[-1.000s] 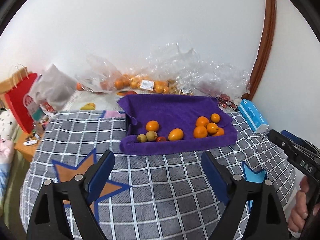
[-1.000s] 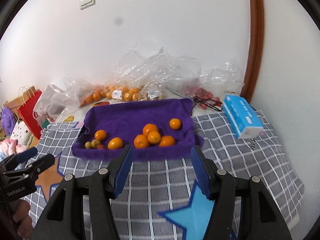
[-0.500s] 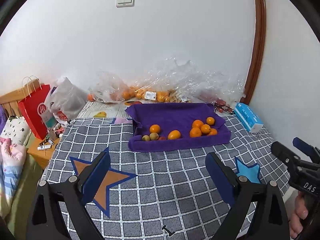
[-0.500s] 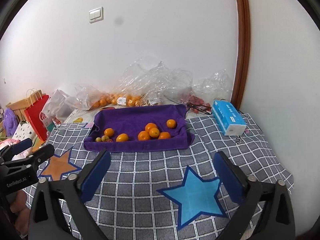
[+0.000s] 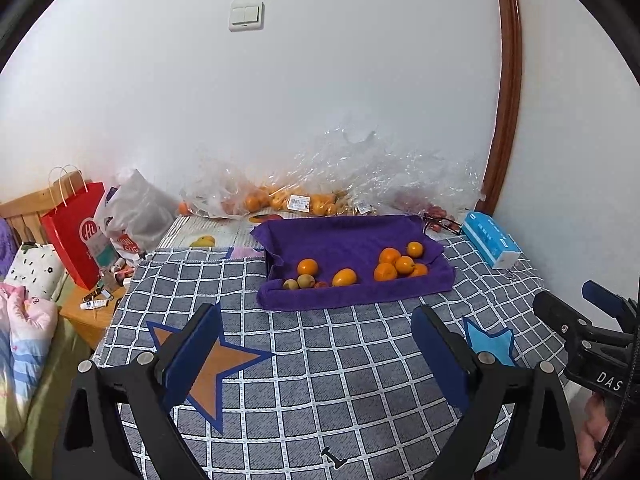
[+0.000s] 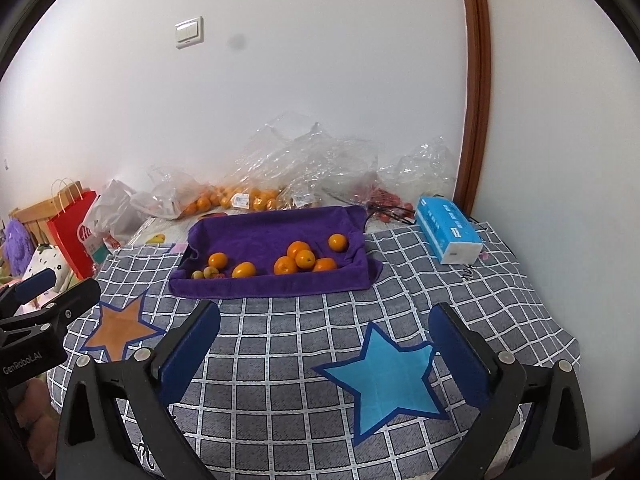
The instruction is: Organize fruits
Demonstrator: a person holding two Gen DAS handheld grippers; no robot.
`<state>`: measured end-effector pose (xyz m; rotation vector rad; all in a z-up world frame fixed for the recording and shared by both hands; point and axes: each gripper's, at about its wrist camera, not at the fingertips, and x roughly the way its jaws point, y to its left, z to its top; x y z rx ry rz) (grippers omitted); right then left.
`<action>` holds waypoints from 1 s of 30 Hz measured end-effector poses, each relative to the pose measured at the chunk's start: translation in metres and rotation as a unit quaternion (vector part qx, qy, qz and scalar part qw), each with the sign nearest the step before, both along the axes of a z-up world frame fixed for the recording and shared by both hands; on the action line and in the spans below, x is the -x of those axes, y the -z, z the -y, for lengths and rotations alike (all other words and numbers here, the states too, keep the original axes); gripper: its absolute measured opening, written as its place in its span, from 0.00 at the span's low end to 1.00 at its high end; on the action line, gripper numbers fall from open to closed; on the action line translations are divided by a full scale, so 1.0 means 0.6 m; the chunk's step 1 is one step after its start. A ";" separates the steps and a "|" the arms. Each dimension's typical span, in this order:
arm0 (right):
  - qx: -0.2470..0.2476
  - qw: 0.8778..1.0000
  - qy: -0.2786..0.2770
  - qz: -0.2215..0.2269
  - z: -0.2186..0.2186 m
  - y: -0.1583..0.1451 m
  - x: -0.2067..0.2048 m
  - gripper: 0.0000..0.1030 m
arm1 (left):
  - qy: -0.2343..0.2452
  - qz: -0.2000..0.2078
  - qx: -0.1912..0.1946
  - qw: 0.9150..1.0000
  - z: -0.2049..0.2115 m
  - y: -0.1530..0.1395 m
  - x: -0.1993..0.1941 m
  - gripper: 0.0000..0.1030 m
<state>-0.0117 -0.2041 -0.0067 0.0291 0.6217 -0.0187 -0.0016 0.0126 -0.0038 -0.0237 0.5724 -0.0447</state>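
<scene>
both grippers wide open, fruit lying ahead on the purple towel

the left gripper (image 5: 316,332) and right gripper (image 6: 324,328) each stand spread wide with nothing between the jaws, over the checked cloth (image 6: 280,344). well beyond both pairs of jaws lies the purple towel (image 6: 272,228). on it i count seven oranges (image 6: 298,258): five clustered on the right, two more to the left. beside those two sit two small greenish fruits (image 6: 208,273) and one small red one, partly hidden. one blue tissue pack (image 6: 448,232) rests right of the towel
</scene>
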 end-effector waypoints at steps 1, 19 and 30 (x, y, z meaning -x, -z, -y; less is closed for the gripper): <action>-0.001 1.000 0.000 0.000 0.000 0.000 0.000 1.00 | 0.000 0.000 0.000 1.000 0.000 0.000 0.000 0.94; 0.000 1.000 0.004 -0.003 -0.003 0.003 -0.005 1.00 | -0.008 -0.005 0.005 1.000 -0.007 -0.002 -0.004 0.94; -0.002 1.000 0.006 -0.001 -0.002 0.003 -0.002 1.00 | -0.007 -0.003 0.003 1.000 -0.004 0.001 -0.003 0.94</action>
